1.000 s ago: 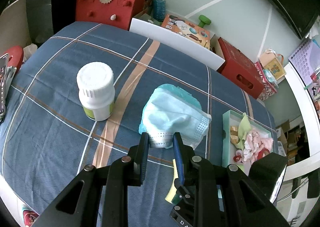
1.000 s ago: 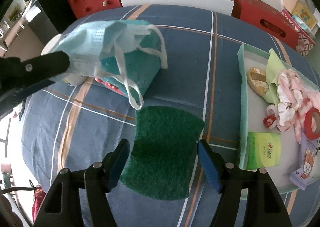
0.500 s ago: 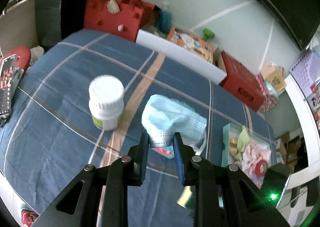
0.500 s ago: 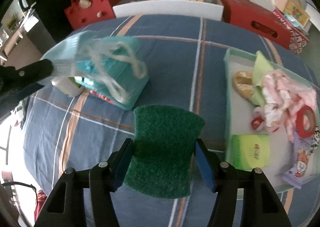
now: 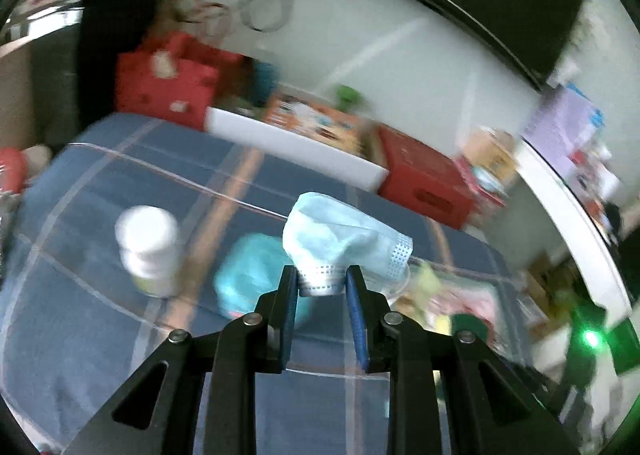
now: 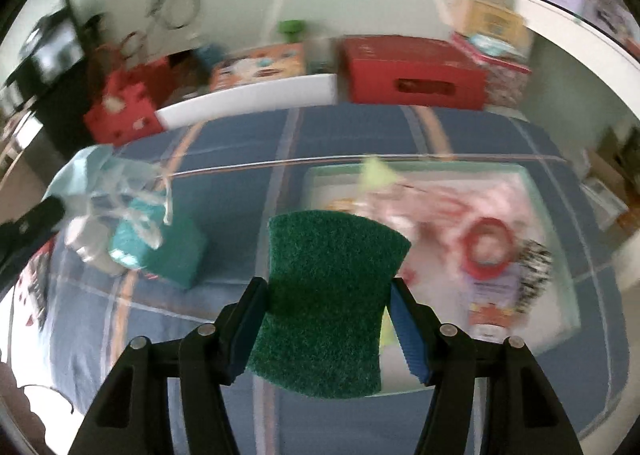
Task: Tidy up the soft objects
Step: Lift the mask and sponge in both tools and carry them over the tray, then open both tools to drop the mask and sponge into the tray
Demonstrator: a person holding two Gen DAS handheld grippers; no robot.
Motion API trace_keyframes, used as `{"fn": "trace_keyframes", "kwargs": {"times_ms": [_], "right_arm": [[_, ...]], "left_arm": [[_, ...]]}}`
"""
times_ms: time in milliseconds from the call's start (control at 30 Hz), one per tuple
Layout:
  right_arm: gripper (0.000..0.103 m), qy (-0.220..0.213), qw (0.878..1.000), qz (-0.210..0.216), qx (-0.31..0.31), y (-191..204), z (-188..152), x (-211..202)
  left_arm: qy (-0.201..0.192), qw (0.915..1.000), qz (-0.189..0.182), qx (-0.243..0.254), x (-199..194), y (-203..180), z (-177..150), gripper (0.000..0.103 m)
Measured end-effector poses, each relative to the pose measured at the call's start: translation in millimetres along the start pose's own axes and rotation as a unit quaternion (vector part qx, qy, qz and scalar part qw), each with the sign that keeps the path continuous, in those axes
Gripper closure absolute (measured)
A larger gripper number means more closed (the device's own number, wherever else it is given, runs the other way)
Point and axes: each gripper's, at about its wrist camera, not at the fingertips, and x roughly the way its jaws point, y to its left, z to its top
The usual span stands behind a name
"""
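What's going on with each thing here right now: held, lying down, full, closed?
Face mask: pinched in left gripper, off the table.
Green scouring pad: clamped in right gripper, lifted.
White bottle: upright, capped.
Teal box: resting on the cloth.
Tray: holding soft items.

A pale blue pleated face mask (image 5: pixel 344 243) hangs crumpled above the blue plaid cloth, pinched at its embossed edge, ear loops dangling; a dark green scouring pad (image 6: pixel 328 303), waisted at the sides, is held flat and lifted before the tray (image 6: pixel 560 239) of soft things.
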Motion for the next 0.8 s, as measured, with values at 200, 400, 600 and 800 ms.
{"fn": "trace_keyframes", "kwargs": {"times_ms": [200, 400, 600, 800], "right_arm": [[0.038, 0.013, 0.997, -0.045, 0.054, -52, 0, 2], [0.038, 0.023, 0.995, -0.049, 0.088, -78, -5, 10], [0.038, 0.033, 0.994, -0.048, 0.094, -85, -10, 21], [0.035, 0.038, 0.993, -0.04, 0.105, -92, -11, 27]], "left_arm": [[0.058, 0.9937, -0.06, 0.076, 40, -58, -27, 0.078], [0.128, 0.9805, -0.073, 0.129, 91, -100, -61, 0.077], [0.165, 0.9726, -0.055, 0.154, 122, -113, -84, 0.078], [0.203, 0.9659, -0.056, 0.151, 132, -109, -91, 0.066]]}}
